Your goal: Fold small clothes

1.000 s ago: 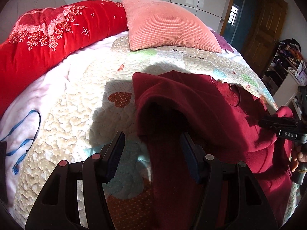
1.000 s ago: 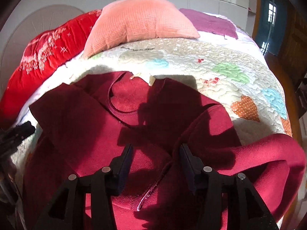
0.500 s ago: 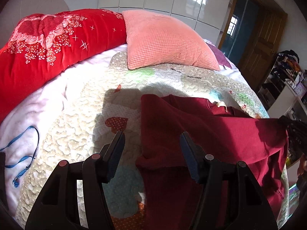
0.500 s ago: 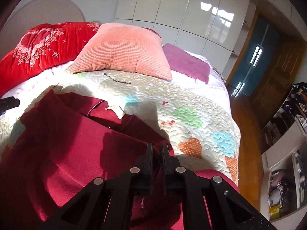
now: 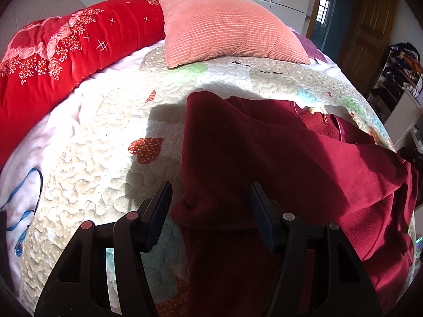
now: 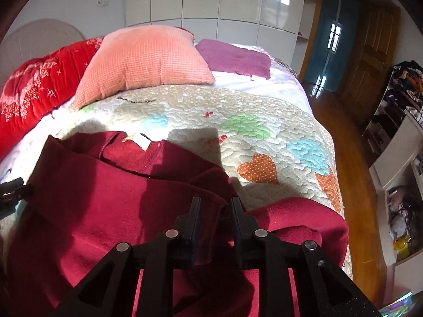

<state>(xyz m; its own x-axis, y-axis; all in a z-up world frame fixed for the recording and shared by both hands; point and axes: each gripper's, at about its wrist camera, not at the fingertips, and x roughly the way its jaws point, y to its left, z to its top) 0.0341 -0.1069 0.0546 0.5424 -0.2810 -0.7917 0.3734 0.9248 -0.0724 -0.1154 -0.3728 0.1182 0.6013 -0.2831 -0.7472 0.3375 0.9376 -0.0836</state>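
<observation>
A dark red fleece top lies on a quilt patched with coloured hearts, spread over a bed. One sleeve is folded across the body of the top, and its neckline with a pale label faces the pillows. The left gripper has its jaws spread wide, with a folded edge of the top sitting between the two fingers; neither pad visibly presses the cloth. The right gripper has its jaws at a narrow gap with a bunched ridge of the same top between them, though whether the pads actually pinch the cloth cannot be made out. A salmon-pink pillow rests at the head of the bed, beside a red flowered blanket, and a purple cloth lies behind the pillow
</observation>
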